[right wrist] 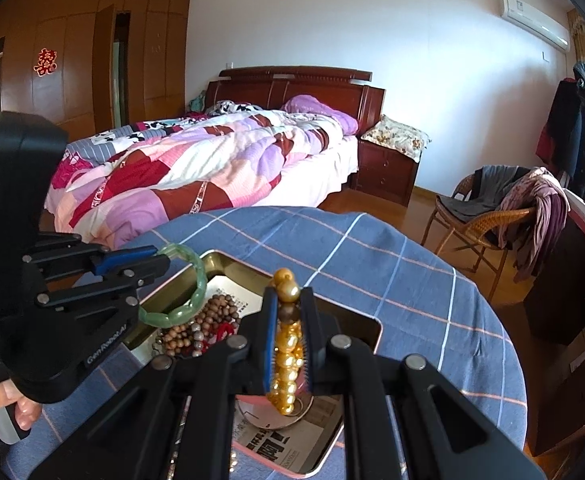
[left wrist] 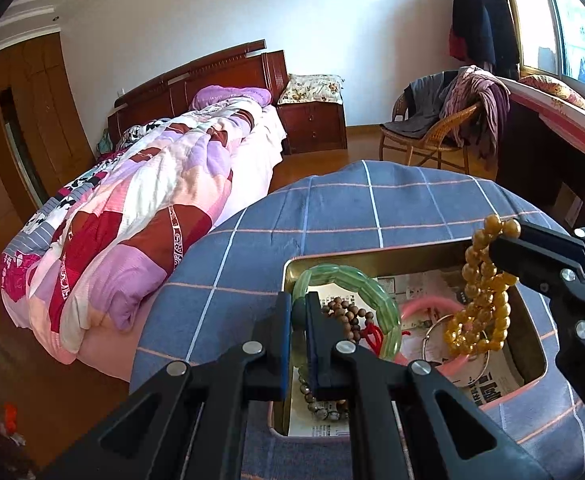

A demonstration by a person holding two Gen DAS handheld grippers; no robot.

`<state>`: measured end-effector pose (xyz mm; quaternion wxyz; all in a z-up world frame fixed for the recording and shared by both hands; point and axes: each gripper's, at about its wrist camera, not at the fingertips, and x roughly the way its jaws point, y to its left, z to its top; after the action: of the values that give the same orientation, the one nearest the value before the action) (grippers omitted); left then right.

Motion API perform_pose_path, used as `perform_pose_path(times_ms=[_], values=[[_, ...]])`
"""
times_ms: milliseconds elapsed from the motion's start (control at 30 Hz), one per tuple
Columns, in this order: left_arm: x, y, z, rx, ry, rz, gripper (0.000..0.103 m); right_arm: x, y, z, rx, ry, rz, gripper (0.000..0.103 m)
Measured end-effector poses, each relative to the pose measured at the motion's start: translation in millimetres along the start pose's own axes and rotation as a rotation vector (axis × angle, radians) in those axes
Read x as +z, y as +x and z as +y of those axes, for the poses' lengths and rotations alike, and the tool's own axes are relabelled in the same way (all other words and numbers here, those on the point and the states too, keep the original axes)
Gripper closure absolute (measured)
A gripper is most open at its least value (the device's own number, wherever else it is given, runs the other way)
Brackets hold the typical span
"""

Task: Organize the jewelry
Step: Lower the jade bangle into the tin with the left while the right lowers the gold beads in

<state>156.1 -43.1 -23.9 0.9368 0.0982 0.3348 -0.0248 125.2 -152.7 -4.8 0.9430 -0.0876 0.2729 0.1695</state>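
A metal tin (left wrist: 372, 258) lined with newspaper sits on the blue checked tablecloth (left wrist: 332, 208). My left gripper (left wrist: 299, 304) is shut on a green jade bangle (left wrist: 356, 276), held above the tin's left side; the bangle shows in the right wrist view (right wrist: 190, 300) too. My right gripper (right wrist: 286, 300) is shut on a golden bead bracelet (right wrist: 288, 360), which hangs over the tin's right part (left wrist: 480, 308). In the tin lie brown wooden beads (left wrist: 346, 312), a pink bangle (left wrist: 432, 304), a thin silver bangle (left wrist: 438, 328) and a grey bead bracelet (left wrist: 324, 402).
A bed with a patchwork quilt (left wrist: 144, 216) stands left of the table. A wicker chair with clothes (left wrist: 444, 124) and a desk (left wrist: 552, 128) stand at the right. A nightstand (left wrist: 312, 120) is by the far wall.
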Motion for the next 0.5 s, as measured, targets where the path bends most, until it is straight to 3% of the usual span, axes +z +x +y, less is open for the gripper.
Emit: perform_pose_path(times_ms=[233, 300, 367, 433, 500], values=[[-4, 5, -2, -0.015, 0.014, 0.02, 0.096, -4, 12, 3, -0.004, -0.014, 0.048, 0.089], [-5, 7, -3, -0.047, 0.005, 0.038, 0.092, -6, 14, 4, -0.009, -0.022, 0.058, 0.086], [-6, 9, -3, -0.039, 0.001, 0.048, 0.074, -8, 15, 5, -0.01, -0.019, 0.065, 0.073], [-7, 5, -3, -0.005, -0.003, 0.029, 0.029, -11, 14, 4, -0.016, -0.013, 0.069, 0.055], [-9, -2, 0, 0.012, -0.01, -0.003, 0.022, -13, 11, 3, -0.033, -0.013, 0.066, 0.052]])
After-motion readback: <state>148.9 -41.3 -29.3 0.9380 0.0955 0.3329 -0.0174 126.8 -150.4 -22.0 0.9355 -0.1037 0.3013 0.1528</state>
